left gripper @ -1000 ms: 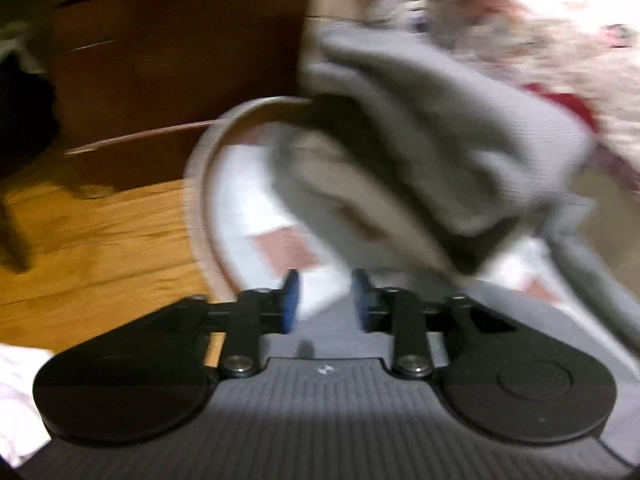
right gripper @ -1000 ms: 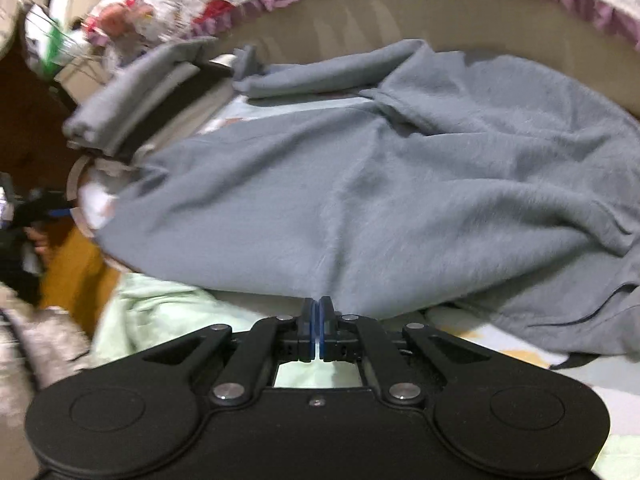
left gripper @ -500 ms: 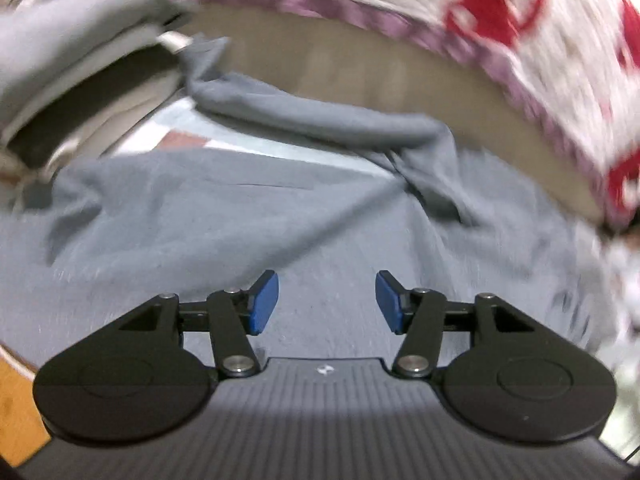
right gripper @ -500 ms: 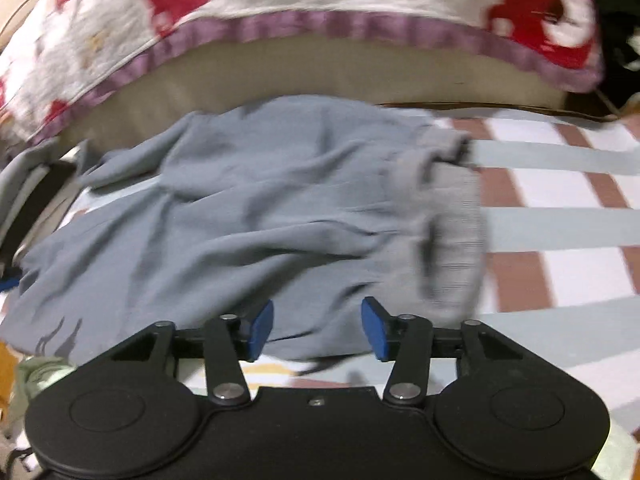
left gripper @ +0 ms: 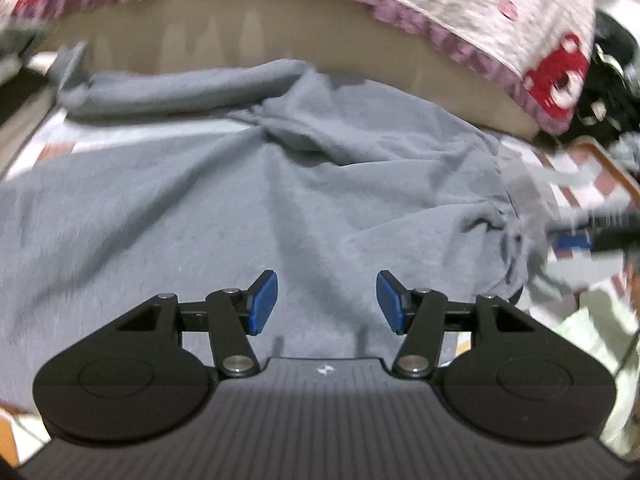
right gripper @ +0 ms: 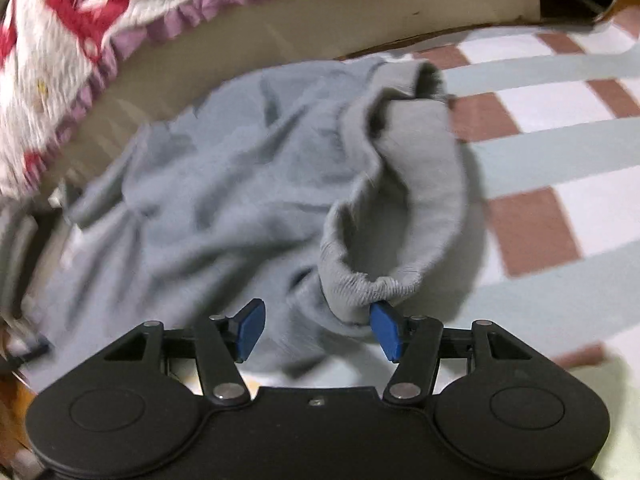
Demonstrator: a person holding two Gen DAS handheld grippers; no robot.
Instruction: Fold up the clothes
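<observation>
Fabric of the rumpled grey knit sweatshirt (left gripper: 280, 184) lies spread on the striped sheet (right gripper: 560, 152), both grippers unclenched over it, left gripper (left gripper: 326, 304) above its body, right gripper (right gripper: 318, 330) still widening around the ribbed cuff (right gripper: 372, 284), probably choosing fold grips.

Indoor light is moderate, warm and even; no glare. Both views show strong fisheye bending, curving the quilt edge (left gripper: 460, 44) above the grey garment (left gripper: 240, 200). Motion blur smears the left view's margins, worst right of the garment. In the right view the garment (right gripper: 224, 200) is soft, casting a shadow rightward onto the checked sheet (right gripper: 560, 152).
</observation>
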